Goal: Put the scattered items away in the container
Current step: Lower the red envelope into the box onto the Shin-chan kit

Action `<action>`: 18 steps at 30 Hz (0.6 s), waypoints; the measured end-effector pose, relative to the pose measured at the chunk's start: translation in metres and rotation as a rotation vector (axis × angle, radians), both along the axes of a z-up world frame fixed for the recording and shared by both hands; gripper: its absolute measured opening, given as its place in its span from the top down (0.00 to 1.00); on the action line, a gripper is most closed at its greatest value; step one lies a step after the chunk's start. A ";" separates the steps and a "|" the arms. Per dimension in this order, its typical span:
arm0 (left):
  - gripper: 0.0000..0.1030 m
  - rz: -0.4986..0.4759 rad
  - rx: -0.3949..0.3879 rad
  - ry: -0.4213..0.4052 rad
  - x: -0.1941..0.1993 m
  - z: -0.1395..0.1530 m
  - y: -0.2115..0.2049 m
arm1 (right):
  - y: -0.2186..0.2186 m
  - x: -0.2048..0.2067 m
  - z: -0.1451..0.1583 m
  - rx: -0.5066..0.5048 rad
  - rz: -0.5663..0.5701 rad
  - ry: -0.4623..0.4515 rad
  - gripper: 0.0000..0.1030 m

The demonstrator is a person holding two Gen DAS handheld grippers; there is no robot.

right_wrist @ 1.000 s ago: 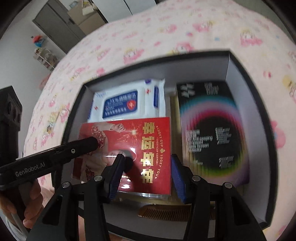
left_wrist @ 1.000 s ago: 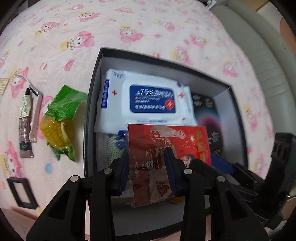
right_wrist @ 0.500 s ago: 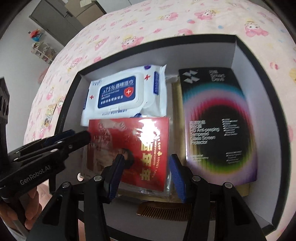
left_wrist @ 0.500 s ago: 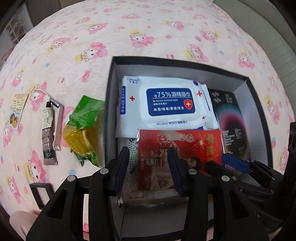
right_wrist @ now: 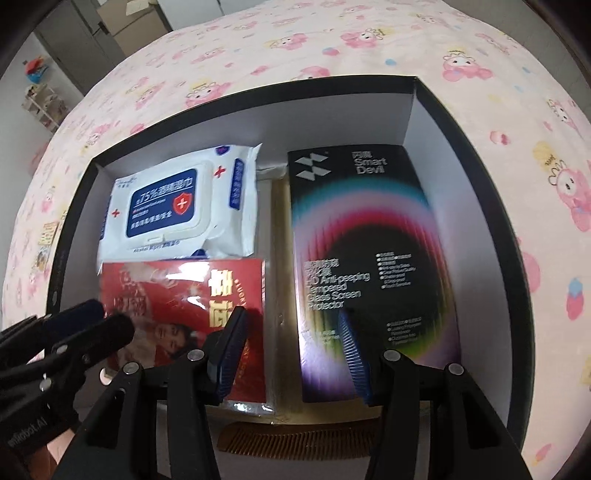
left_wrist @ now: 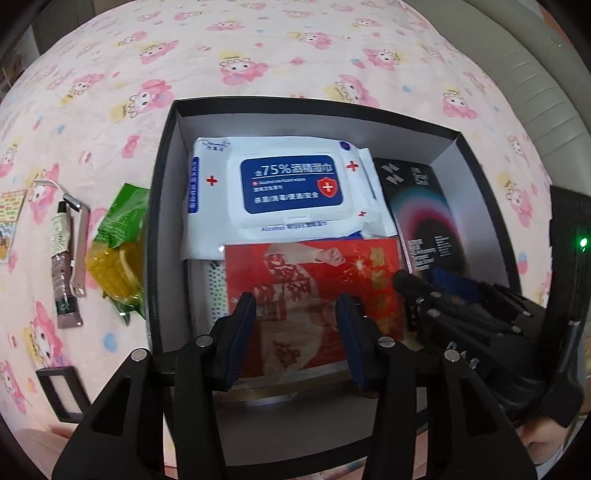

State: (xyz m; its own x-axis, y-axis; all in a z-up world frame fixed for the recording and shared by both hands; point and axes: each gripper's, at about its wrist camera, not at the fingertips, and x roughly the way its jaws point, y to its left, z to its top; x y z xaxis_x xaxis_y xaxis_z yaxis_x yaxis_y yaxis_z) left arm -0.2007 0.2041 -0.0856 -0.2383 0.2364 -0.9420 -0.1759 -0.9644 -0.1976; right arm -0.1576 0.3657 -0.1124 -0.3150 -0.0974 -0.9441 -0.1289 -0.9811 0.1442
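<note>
Pink cartoon bedsheet [left_wrist: 258, 48] | corn pack [left_wrist: 116, 254] just left of box [left_wrist: 162, 206] | my left fingers [left_wrist: 297, 325] just opening, empty, above red packet [left_wrist: 314, 273] | my right fingers [right_wrist: 291, 339] parted, empty, above black carton [right_wrist: 365, 236].

One black box [left_wrist: 162, 206], one wipes pack [left_wrist: 280, 192], one red packet [left_wrist: 314, 295], one screen protector box [right_wrist: 369, 258], one comb [right_wrist: 295, 441], one corn pack [left_wrist: 118, 258], two grippers [left_wrist: 297, 328]

Pink cartoon-print bedsheet [left_wrist: 280, 48]; cardboard boxes [right_wrist: 129, 18] and shelf [right_wrist: 44, 107] behind.
</note>
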 end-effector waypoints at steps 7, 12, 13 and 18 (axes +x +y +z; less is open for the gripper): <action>0.56 -0.006 0.033 -0.018 -0.005 -0.003 0.002 | -0.008 0.010 0.001 -0.043 0.049 -0.012 0.54; 0.57 0.007 0.072 -0.034 -0.003 -0.002 -0.007 | -0.009 0.018 0.003 -0.124 0.072 -0.018 0.55; 0.57 0.000 0.093 -0.047 -0.002 -0.002 -0.008 | -0.006 0.022 0.008 -0.075 0.055 0.000 0.55; 0.57 -0.087 0.145 -0.116 0.005 -0.004 0.002 | 0.005 0.040 0.020 0.041 0.017 0.039 0.54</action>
